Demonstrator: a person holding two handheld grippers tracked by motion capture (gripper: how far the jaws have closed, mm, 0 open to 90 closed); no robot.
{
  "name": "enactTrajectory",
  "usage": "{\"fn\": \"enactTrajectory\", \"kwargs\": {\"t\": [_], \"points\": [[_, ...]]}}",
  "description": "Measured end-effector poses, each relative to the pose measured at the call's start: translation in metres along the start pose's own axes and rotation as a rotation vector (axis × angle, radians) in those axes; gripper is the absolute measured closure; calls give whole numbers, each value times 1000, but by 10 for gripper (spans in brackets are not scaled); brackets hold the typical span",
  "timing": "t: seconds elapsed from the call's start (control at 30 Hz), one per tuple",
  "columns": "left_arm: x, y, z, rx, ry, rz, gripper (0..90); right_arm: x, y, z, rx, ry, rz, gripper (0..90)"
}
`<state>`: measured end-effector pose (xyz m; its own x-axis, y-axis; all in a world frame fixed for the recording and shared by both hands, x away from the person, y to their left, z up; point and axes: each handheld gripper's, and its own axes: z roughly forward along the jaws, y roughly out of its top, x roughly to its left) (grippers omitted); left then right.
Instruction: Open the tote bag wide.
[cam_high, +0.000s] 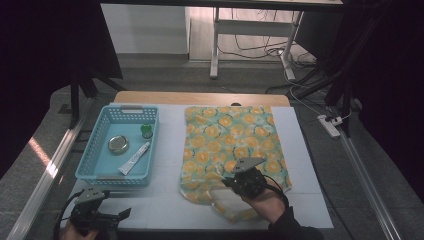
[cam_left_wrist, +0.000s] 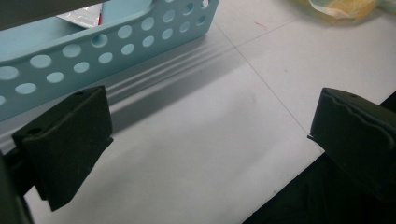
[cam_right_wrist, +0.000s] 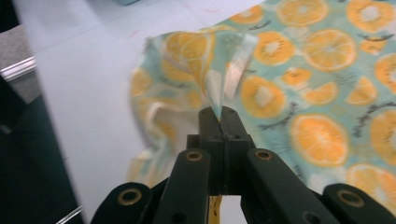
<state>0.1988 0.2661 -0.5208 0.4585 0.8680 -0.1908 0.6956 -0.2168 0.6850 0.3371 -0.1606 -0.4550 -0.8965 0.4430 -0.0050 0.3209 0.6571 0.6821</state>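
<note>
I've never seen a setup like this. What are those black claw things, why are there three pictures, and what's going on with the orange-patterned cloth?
No robot here: a person holds a two-jaw hand tool in each hand. The high view looks down on the white table from above the person. The other two pictures come from small cameras riding on each tool, looking along its black jaws.

The right gripper is shut on a corner of the orange-slice cloth, lifting that corner off the table. The left gripper rests near the table's front edge, jaws wide apart with nothing between them.

Beside the cloth stands a blue basket holding a round tin, a white tube and a small green item.
</note>
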Motion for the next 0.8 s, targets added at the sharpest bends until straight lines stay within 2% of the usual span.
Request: {"fn": "enactTrajectory", "kwargs": {"t": [0.2, 0.3, 0.37, 0.47, 0.67, 0.7, 0.77, 0.8], "points": [[0, 0, 0, 1, 0, 0, 0, -18, 9, 12, 3, -23, 13, 900], [0, 0, 0, 2, 0, 0, 0, -32, 13, 29, 34, -32, 22, 900], [0, 0, 0, 1, 0, 0, 0, -35, 12, 34, 47, -28, 26, 900], [0, 0, 0, -1, -1, -2, 0, -44, 4, 51, 88, -11, 34, 899], [0, 0, 0, 1, 0, 2, 0, -49, -5, 55, 94, 19, 44, 867], [0, 0, 0, 1, 0, 2, 0, -49, -7, 55, 94, 41, 50, 825], [0, 0, 0, 1, -1, 0, 0, -49, -8, 55, 94, 45, 49, 807], [0, 0, 0, 1, -1, 0, 0, -48, -11, 57, 98, 70, 52, 770]]}}
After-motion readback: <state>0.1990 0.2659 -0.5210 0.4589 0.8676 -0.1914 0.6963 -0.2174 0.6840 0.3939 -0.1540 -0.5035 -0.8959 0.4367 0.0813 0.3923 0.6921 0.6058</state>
